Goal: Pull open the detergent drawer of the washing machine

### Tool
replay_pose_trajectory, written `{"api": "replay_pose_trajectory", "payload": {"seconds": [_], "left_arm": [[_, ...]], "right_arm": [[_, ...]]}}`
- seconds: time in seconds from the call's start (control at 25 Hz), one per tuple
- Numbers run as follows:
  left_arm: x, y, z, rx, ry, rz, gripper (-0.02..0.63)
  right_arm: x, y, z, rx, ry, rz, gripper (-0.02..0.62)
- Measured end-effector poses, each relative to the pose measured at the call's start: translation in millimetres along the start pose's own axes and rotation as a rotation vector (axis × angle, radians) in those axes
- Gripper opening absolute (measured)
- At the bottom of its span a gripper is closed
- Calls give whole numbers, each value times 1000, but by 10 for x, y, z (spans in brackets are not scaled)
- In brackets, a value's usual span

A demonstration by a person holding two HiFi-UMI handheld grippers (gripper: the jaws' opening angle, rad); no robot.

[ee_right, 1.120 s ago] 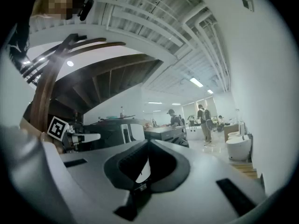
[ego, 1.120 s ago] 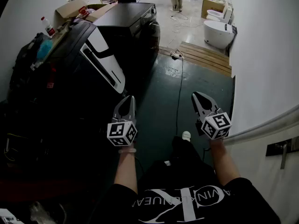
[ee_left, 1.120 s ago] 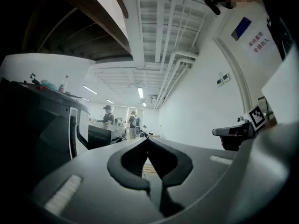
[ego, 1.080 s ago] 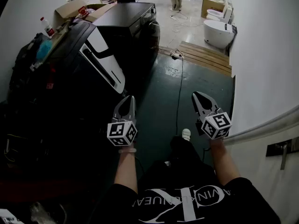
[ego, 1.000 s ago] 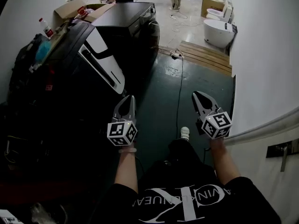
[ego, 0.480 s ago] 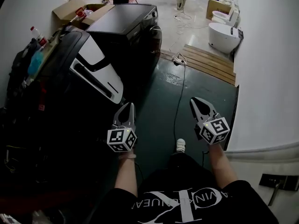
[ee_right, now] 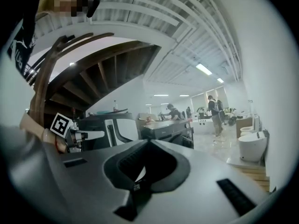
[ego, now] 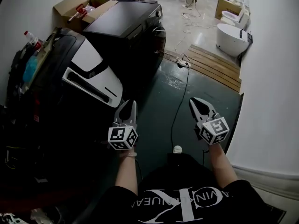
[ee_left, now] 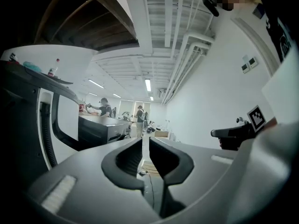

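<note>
**Washer at left, both grippers short of it**

The near washer (ego: 56,92) has a dark body w/ a slanted white front panel (ego: 91,69). It fills the left of the head view, and a long dark slot runs along the panel. Which part is the detergent drawer can't be told from here.

The left gripper (ego: 131,104) hangs just right of the panel's lower corner, not touching. Its jaws have just been opening and stand a narrow crack apart, nothing btwn them. The right gripper (ego: 194,101) is well apart from the washer, over the dark green floor (ego: 156,97). Its jaws are closed tip to tip, empty.

Beyond the near washer stands a second black machine (ego: 124,17), w/ an open cardboard box (ego: 70,6) behind it. A red-capped bottle (ego: 29,38) shows at the near washer's top left. A black cable (ego: 180,97) runs btwn the grippers to a power strip (ego: 184,63) by wooden slats (ego: 215,66). A white toilet (ego: 231,31) stands past those.
</note>
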State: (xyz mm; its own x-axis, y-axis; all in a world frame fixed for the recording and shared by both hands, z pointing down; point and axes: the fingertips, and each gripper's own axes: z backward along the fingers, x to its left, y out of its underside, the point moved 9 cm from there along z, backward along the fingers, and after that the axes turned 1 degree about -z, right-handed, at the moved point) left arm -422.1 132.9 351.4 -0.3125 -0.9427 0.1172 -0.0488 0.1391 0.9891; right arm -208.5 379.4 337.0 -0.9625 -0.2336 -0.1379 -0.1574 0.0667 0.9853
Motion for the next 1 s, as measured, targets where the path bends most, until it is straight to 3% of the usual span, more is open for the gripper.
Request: {"api": "replay_pose_trajectory", "payload": {"seconds": [0.12,0.36,0.68,1.0], "left_arm": [[-39,14,-263,15,-23,6,81],[-205,20,-700,20,-51,9,101],[-254,13,-1017,38,-73,6,101],[-261,19,-1509,33,1,-10,101]], "right_arm": [[-231,-97,-124,14,-7,-7,18],[-768,-66,-269,24,-50,-4,18],[-1130,-77,-339,15,-50,-19,20],[-1430,-62,-439,-8,7,-19,18]]}}
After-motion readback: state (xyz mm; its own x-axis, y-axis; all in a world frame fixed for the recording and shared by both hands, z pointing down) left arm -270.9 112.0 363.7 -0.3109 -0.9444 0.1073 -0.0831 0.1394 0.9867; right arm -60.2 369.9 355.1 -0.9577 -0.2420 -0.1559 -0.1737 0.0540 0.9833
